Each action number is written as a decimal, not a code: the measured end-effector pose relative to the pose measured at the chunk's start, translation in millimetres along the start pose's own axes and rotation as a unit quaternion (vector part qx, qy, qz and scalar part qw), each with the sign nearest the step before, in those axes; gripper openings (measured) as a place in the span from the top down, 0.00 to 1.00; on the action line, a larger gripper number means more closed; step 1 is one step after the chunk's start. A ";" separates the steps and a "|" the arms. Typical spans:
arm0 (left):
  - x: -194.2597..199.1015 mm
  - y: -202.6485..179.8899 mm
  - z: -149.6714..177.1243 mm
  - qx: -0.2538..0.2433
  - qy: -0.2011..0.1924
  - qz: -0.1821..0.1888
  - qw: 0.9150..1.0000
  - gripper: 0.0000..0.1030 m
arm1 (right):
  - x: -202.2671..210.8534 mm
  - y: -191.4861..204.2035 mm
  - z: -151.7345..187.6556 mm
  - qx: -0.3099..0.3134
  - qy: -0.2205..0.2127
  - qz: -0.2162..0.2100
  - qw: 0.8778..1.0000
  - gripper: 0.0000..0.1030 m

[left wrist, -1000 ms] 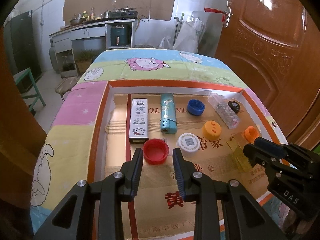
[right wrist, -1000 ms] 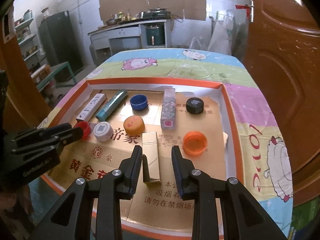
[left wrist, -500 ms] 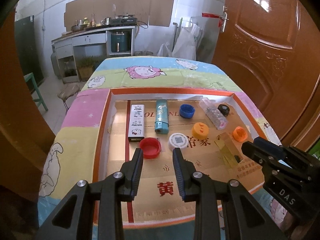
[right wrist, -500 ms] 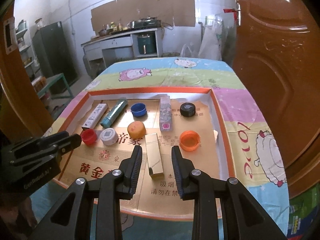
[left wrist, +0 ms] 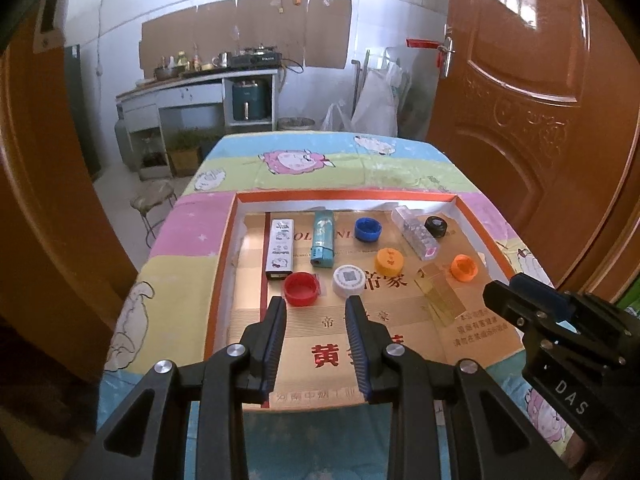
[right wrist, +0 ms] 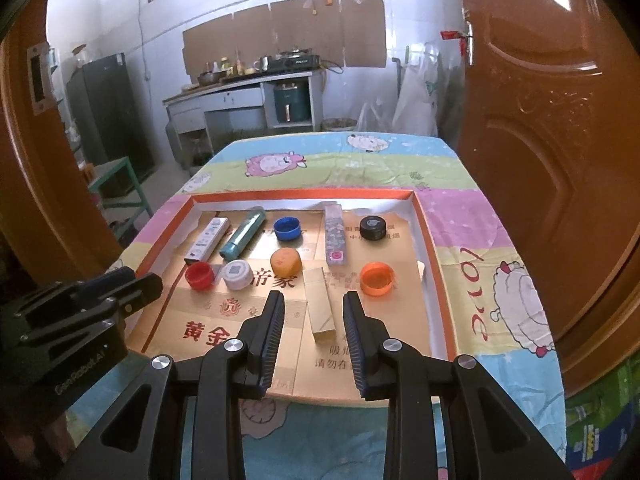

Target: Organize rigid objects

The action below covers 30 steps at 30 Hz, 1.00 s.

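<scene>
Hovering empty above the near edge of the orange-rimmed tray (right wrist: 424, 232), left hand-held gripper (left wrist: 316, 306) and right hand-held gripper (right wrist: 314, 300) alike, jaws wide on both. Looks like a pause between picks, with nothing gripped. Just ahead of the right one, in line with its gap: the gold box (right wrist: 319, 304), lying lengthwise. Ahead of the left one: red cap (left wrist: 301, 288) and white cap (left wrist: 349, 280), side by side. Likely next: dropping straight onto the gold box, jaws astride its long sides, then closing
</scene>
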State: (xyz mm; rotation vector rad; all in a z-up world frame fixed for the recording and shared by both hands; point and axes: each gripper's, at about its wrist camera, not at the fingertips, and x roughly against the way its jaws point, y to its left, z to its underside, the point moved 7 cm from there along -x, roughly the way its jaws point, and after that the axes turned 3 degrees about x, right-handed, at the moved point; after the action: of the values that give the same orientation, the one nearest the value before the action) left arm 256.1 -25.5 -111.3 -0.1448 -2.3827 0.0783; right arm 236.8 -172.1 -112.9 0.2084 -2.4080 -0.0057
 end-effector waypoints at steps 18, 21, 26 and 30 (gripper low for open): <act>72.2 -1.3 0.0 0.001 -0.087 -0.071 0.994 0.70 | 59.8 10.0 -0.5 0.001 -0.051 0.014 0.999 0.70; 86.2 -1.3 2.5 0.008 -0.096 -0.066 0.993 0.70 | 73.2 15.0 0.3 0.003 -0.062 0.015 0.998 0.70; 101.9 -4.7 4.4 0.011 -0.100 -0.048 0.994 0.70 | 96.6 22.7 2.3 0.009 -0.079 0.020 0.997 0.70; 113.6 -8.5 8.5 0.009 -0.105 -0.029 0.994 0.70 | 112.7 26.9 4.9 0.010 -0.092 0.026 0.995 0.70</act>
State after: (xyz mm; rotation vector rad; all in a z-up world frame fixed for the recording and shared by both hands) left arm 167.3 -19.7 -39.5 -0.0599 -2.5934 0.0909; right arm 146.6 -163.0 -40.5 0.1603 -2.5970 0.0246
